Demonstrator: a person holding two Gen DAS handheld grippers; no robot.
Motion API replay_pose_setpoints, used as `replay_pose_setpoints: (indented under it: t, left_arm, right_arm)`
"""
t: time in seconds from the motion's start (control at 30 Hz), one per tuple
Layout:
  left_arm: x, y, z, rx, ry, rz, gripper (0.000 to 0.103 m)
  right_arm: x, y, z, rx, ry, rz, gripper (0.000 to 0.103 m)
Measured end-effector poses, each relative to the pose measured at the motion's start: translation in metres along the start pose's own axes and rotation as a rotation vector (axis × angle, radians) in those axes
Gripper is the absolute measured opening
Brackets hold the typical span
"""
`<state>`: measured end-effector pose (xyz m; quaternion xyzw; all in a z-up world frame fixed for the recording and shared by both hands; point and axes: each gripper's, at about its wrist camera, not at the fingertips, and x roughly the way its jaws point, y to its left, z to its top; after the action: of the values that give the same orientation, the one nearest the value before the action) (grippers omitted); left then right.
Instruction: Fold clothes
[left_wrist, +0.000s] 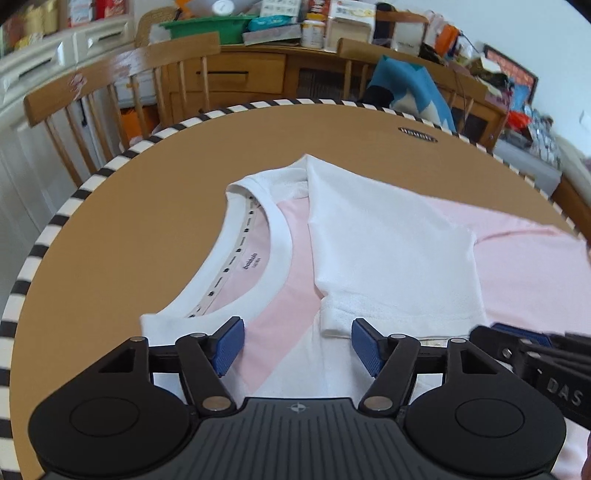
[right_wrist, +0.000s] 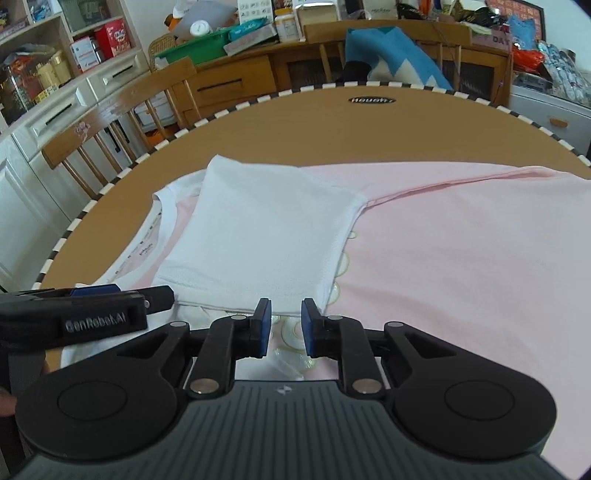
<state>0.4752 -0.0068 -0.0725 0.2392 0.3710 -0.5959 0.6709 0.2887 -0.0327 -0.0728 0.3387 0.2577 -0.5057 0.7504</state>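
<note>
**Sleeve fold complete: tongs released**

Left wrist view: The pink cotton T-shirt with white sleeves and white neckband (left_wrist: 291, 280) lies flat on the round tan counter with a black-and-white striped rim (left_wrist: 110, 206), collar toward the left edge. One white sleeve (left_wrist: 388, 258) is folded across the chest. The left tongs (left_wrist: 297, 345) stand open above the near shoulder, gripping nothing.

Right wrist view: The right tongs (right_wrist: 286, 328) stand narrowly parted at the folded sleeve's near hem, pads clear of the cloth. The shirt body extends toward the right edge.

Judged step: sleeve fold done. The next move likely calls for re-gripping an unfolded edge and carrying it across.
</note>
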Motion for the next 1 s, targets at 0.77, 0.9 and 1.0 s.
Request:
replay_pose_setpoints:
  t: [0.77,0.9,1.0]
  left_arm:
    - [-0.071,0.056,-0.088,-0.025,0.214,-0.030,0.083]
    - [-0.074,0.052,-0.094,-0.020,0.211,-0.015,0.085]
    - [-0.076,0.051,-0.096,-0.040,0.219,-0.002,0.086]
  right_arm:
    - [-0.197,-0.092,-0.173,0.416,-0.014,-0.297,0.042]
    - [-0.206,-0.106,-0.187,0.455,-0.006,-0.312,0.045]
    - [-0.210,-0.124,-0.191,0.512,-0.012,-0.306,0.046]
